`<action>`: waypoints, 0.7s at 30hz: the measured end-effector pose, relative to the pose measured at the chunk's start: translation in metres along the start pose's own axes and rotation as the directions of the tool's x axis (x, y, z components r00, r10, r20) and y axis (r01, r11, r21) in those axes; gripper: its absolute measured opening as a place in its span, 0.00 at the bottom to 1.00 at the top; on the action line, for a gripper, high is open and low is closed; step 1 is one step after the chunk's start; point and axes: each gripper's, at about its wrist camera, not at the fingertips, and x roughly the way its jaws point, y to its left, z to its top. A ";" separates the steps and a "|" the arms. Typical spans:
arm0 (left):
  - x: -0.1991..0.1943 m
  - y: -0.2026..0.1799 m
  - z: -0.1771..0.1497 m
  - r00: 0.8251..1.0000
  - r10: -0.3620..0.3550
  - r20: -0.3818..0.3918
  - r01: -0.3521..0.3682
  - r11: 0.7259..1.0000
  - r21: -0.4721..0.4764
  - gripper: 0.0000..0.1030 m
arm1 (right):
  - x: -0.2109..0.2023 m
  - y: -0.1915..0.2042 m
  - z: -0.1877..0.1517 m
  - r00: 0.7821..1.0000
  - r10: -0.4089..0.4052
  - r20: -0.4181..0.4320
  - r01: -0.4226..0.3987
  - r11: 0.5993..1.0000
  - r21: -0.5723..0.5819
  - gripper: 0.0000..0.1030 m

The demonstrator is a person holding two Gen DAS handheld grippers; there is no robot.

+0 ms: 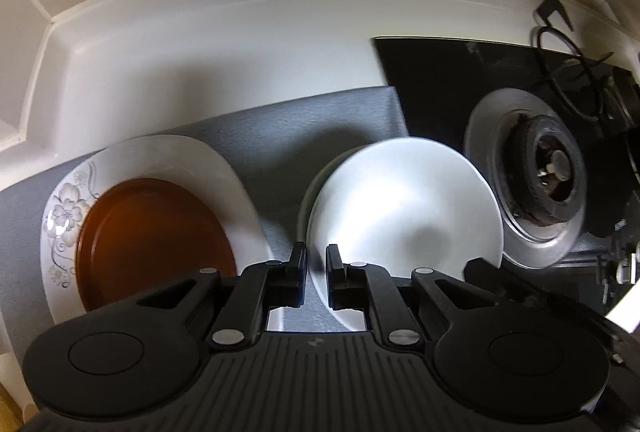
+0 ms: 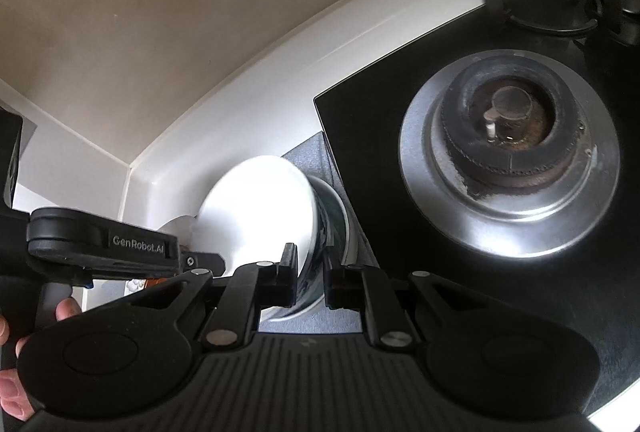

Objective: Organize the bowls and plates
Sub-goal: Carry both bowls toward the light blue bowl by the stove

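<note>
The white bowl (image 1: 404, 208) sits over the grey mat (image 1: 288, 136), nested above a dark-patterned bowl (image 2: 334, 228), with both grippers clamped on its near rim: the left gripper (image 1: 317, 264) and the right gripper (image 2: 311, 264). Left of it on the mat, a brown plate (image 1: 156, 244) rests on a floral white plate (image 1: 160, 168). A gas burner (image 2: 508, 148) on the black hob (image 2: 384, 136) stands just to the right.

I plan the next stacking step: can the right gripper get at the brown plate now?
Probably not: the right gripper is shut on the patterned bowl's rim, and the white bowl lies between it and the brown plate.
</note>
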 end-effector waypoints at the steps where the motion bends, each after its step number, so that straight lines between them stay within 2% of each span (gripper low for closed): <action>1: 0.001 0.000 0.000 1.000 0.005 0.004 -0.005 1.000 0.005 0.09 | 0.000 0.000 0.001 1.000 0.003 0.003 -0.003 1.000 0.001 0.14; 7: 0.004 -0.009 -0.001 1.000 0.008 0.016 -0.009 0.999 0.045 0.09 | 0.007 0.006 0.001 0.999 -0.033 -0.005 0.032 0.998 -0.058 0.08; 15: 0.011 -0.006 -0.004 0.998 -0.062 -0.004 0.063 0.997 0.037 0.09 | 0.008 -0.005 -0.001 0.999 -0.028 -0.016 0.028 0.999 -0.036 0.07; 18: 0.007 0.000 -0.004 0.997 -0.075 0.021 0.074 0.997 0.032 0.09 | 0.004 -0.005 -0.001 1.000 -0.019 -0.006 0.018 0.998 -0.059 0.07; 21: 0.002 0.007 -0.005 0.994 -0.096 0.058 0.094 0.995 0.033 0.09 | -0.006 -0.014 -0.001 1.000 0.009 0.014 -0.008 1.000 -0.011 0.10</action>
